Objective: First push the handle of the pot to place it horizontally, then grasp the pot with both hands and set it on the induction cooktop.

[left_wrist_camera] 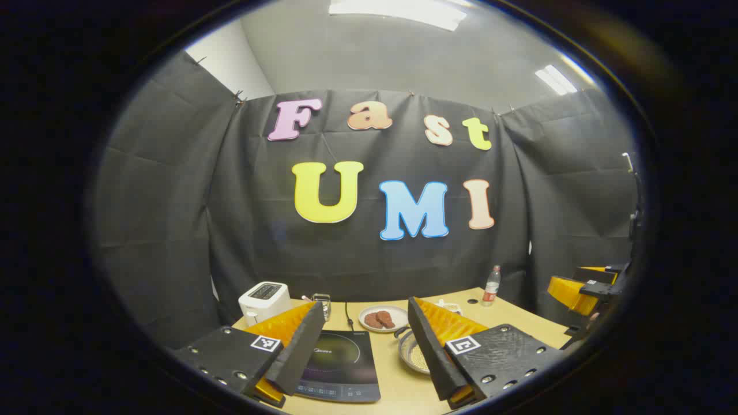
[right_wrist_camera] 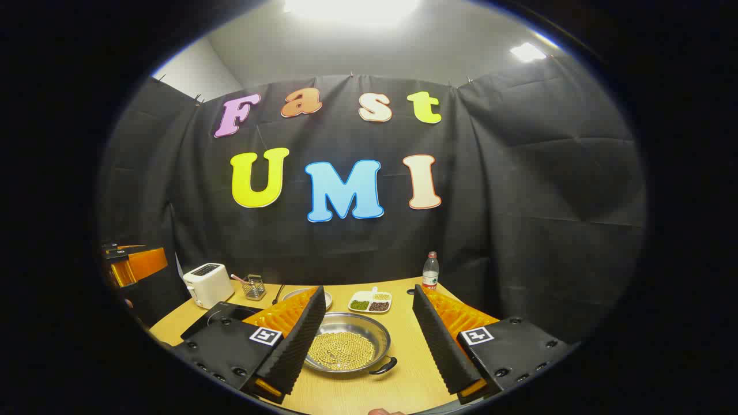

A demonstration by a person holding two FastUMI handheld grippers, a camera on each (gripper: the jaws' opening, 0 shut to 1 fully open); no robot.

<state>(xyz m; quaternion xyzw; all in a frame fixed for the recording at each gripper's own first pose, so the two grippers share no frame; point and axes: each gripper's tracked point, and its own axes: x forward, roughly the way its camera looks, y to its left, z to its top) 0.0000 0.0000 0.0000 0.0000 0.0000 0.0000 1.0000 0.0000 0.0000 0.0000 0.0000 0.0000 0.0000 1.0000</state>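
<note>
A shallow steel pot [right_wrist_camera: 346, 346] holding small yellow beans sits on the wooden table [right_wrist_camera: 403, 340], with one dark loop handle [right_wrist_camera: 384, 366] at its near right rim. My right gripper [right_wrist_camera: 366, 290] hovers over it, open and holding nothing, the pot low between its fingers. The black induction cooktop [left_wrist_camera: 340, 363] lies flat below my left gripper [left_wrist_camera: 364, 304], which is open as well. In the left gripper view the pot [left_wrist_camera: 410, 353] is just right of the cooktop, half hidden behind one finger. The cooktop's corner [right_wrist_camera: 216, 314] peeks out at the left of the right gripper view.
At the table's back stand a white toaster [left_wrist_camera: 264, 300], a wire holder [right_wrist_camera: 253, 286], a plate of brown patties [left_wrist_camera: 383, 318], a divided dish of beans [right_wrist_camera: 372, 302] and a water bottle [right_wrist_camera: 430, 271]. A black cord [left_wrist_camera: 347, 314] runs behind the cooktop.
</note>
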